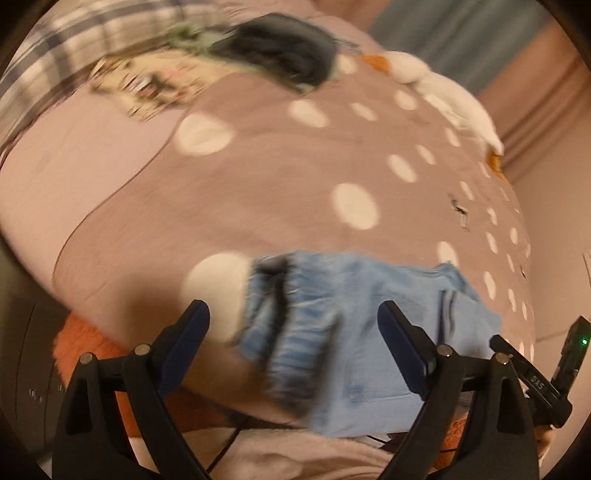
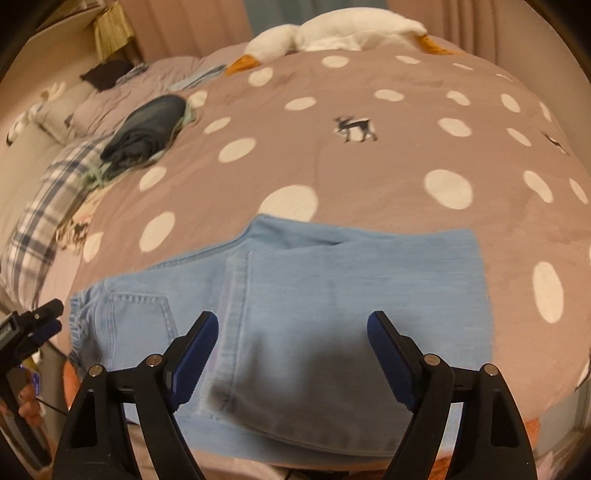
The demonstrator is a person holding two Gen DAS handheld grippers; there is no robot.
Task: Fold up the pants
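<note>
Light blue jeans (image 2: 332, 295) lie folded into a broad rectangle on the near edge of a mauve polka-dot bedspread (image 2: 332, 166). The back pocket (image 2: 136, 317) and waistband are at the left. My right gripper (image 2: 291, 332) is open and empty, hovering just above the near part of the jeans. My left gripper (image 1: 293, 321) is open and empty above the waistband end of the jeans (image 1: 332, 332); that view is blurred. The left gripper also shows at the left edge of the right wrist view (image 2: 40, 325).
A folded dark garment (image 2: 147, 129) lies at the back left of the bed, beside a plaid cloth (image 2: 48, 206). A white plush goose (image 2: 332, 33) lies along the far edge. An orange rug (image 1: 85, 332) shows below the bed edge.
</note>
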